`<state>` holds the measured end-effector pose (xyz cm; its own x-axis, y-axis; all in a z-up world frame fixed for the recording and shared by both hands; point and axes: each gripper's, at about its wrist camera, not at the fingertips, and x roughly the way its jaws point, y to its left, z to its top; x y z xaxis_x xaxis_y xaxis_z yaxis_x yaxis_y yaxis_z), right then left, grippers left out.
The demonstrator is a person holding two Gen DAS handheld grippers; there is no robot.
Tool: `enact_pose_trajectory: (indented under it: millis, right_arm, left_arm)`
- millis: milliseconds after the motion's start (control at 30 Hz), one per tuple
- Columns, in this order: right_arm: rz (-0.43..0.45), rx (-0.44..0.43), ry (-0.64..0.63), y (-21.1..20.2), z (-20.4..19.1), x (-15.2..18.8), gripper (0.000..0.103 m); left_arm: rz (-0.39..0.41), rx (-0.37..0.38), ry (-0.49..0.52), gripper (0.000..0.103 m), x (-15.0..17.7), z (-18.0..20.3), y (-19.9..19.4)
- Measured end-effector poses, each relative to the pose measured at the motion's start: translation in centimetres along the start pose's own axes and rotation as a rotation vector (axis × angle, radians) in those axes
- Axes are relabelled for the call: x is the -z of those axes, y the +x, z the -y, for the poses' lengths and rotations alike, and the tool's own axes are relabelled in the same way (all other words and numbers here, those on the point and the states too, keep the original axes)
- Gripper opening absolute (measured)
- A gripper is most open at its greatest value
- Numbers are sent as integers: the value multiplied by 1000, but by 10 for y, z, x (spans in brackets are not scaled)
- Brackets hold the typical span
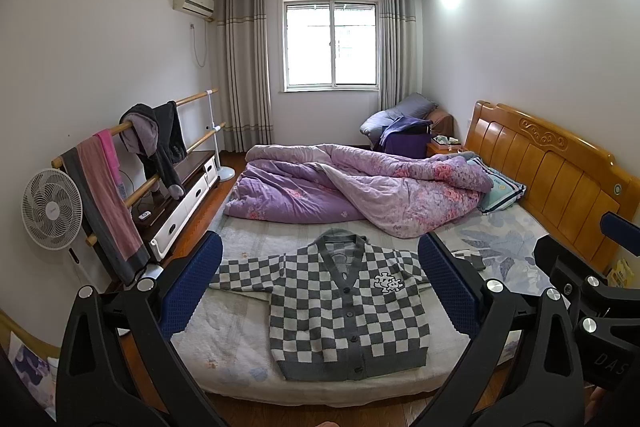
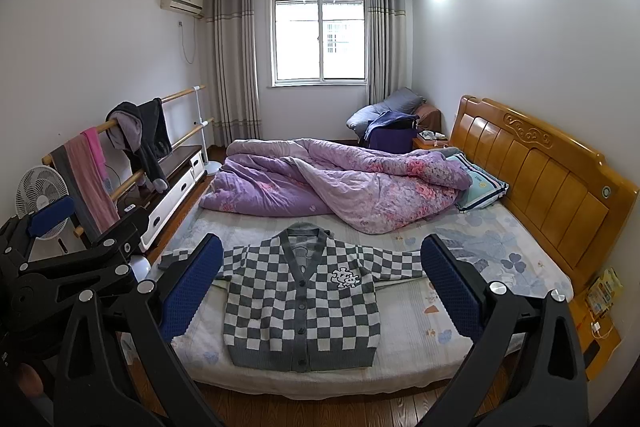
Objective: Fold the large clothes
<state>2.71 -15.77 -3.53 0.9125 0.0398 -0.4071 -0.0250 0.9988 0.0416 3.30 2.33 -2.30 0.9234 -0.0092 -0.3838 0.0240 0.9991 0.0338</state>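
Bed [image 1: 404,375], checked cardigan [image 1: 344,311] flat, buttoned, L gripper [image 1: 320,287] & R gripper [image 2: 322,287] both spread, empty

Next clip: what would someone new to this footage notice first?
A grey-and-white checkered knit cardigan lies flat, buttoned, sleeves spread, at the near edge of the bed. Behind it a rumpled purple floral quilt fills the far half. Both open grippers, left and right, hover empty before the cardigan.
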Motion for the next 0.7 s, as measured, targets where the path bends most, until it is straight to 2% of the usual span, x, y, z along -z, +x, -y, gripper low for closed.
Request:
enact_pose_trajectory:
  millis: [700]
  right_arm:
    - [-15, 18, -10, -3, -2, 4, 96]
  left_arm:
    - [-13, 12, -4, 98, 11, -11, -8]
